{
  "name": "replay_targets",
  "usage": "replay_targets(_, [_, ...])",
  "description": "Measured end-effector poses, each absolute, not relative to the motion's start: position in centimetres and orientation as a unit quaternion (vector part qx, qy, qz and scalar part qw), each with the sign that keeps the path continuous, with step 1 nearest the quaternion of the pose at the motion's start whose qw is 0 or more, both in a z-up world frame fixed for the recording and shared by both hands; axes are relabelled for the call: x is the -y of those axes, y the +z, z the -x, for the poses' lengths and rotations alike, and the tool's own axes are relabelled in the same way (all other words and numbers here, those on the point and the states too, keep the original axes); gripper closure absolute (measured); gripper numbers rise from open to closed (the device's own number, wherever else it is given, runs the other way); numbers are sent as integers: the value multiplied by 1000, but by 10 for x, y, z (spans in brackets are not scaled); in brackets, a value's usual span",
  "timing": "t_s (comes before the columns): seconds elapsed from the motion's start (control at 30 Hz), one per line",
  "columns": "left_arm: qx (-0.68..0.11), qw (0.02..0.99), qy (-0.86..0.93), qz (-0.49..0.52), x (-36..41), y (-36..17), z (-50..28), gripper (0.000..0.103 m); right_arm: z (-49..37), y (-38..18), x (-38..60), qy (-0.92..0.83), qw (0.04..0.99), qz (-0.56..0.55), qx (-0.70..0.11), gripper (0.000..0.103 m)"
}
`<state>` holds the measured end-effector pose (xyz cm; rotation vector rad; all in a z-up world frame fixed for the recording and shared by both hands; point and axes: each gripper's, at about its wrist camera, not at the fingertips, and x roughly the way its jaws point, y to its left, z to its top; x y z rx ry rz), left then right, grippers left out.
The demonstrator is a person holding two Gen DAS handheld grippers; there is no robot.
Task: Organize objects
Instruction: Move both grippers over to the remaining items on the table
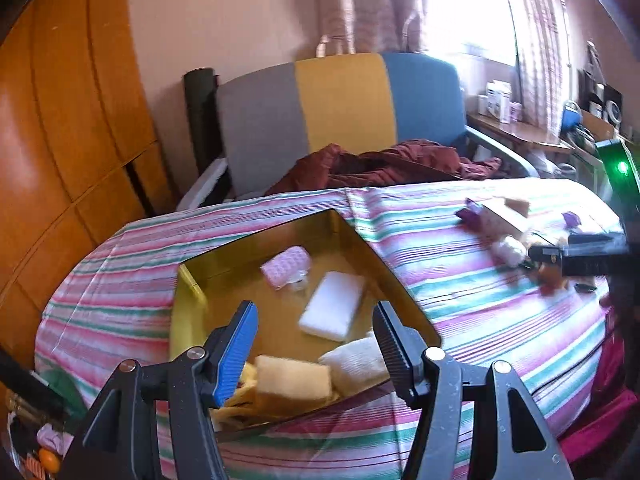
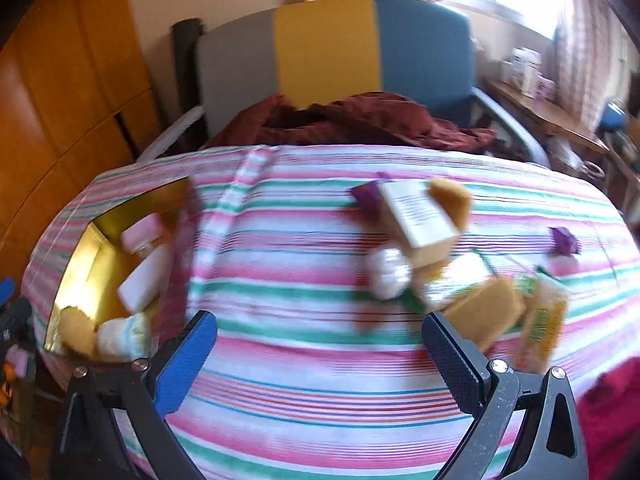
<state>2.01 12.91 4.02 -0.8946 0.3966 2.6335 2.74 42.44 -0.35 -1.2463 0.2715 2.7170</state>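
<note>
gold box [image 1: 280, 232] under left gripper [image 1: 316, 344], right gripper [image 2: 320, 356]: fingers of both apart, seemingly grasping nothing

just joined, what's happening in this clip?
A person with two handheld tongs is sorting small items on a striped cloth into a gold box. The box already holds a white block, sponge and pink pack. Both the left tongs and right tongs are open and empty.

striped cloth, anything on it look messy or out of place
Yes. A jumbled heap of sponges and small packets lies loose on the striped cloth, outside the gold box that already holds other items. Nothing looks spilled or broken.
</note>
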Motion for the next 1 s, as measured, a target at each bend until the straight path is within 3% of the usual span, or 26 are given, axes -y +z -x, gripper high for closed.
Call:
replay_targets(0.3, [-151,241,900,331,-186,35,-14,42,-41,15,-538,896,190,381,-125,0])
replay_targets(0.53, [-152,295,864,378,-243,18,-2,42,-70,-10,-623,865,275,344,-239,0])
replay_targets(0.67, [-139,315,845,409,-273,6,9,42,-84,-21,-649,840,286,337,-316,0])
replay_targets(1.0, [-97,347,796,486,-357,-14,53,42,-86,-18,-645,844,251,332,-338,0])
